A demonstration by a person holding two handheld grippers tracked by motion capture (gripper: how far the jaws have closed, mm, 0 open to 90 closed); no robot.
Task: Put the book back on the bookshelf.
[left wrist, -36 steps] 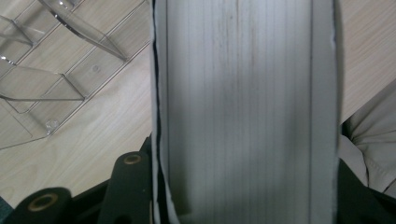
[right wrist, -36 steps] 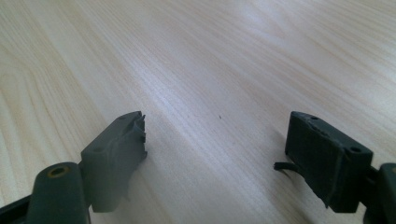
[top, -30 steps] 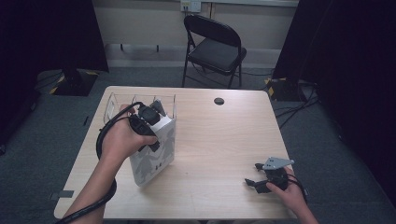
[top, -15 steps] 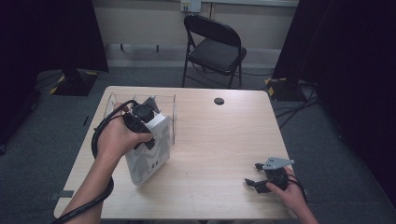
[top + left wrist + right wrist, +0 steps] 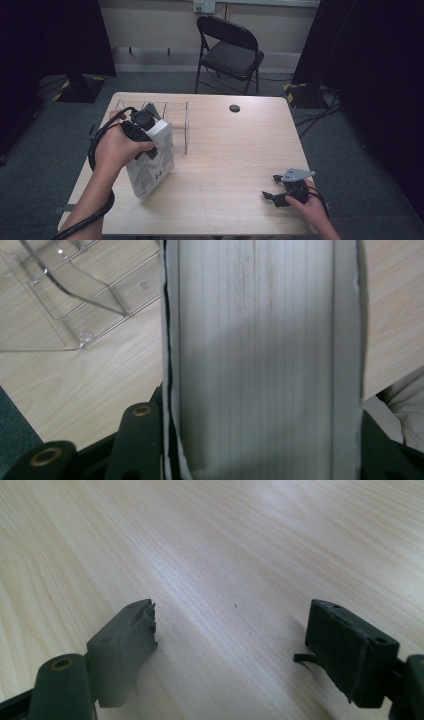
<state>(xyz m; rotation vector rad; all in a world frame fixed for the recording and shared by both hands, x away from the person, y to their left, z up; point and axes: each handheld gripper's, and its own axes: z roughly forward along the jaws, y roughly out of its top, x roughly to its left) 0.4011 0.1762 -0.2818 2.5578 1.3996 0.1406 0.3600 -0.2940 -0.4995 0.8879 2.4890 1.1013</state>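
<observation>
Nearest to me, my right gripper (image 5: 274, 196) sat low at the near right of the table (image 5: 240, 150), jaws spread wide with nothing between them. In the right gripper view the pads (image 5: 127, 640) hovered just over bare wood. That hand was well apart from the action, and there lay the first risk: if the load on the left slipped, nothing on that side was close enough to catch it.

Over on the near left, my left gripper (image 5: 142, 131) was clamped across the top edge of the book (image 5: 152, 162), a thick white one with a patterned cover. It stood tilted, its lower corner down near the table's near-left area; whether that corner actually touched the wood I could not tell. In the left gripper view the page block (image 5: 260, 355) ran straight up between my jaws, which pressed on either cover. It was a thick, heavy-looking thing pinched only at one end, so I judged it could pivot in the jaws or slide out, especially if I swung it quickly.

Just beyond the book, at the far left, stood the clear rack (image 5: 165, 117) with upright dividers. Its walls were thin and transparent. I reckoned a tilted corner could catch a divider and shove the whole rack along, or the book might simply be too fat for a slot and jam.

Farther still, a small dark disc (image 5: 234, 108) lay near the far edge, clear of trouble.
</observation>
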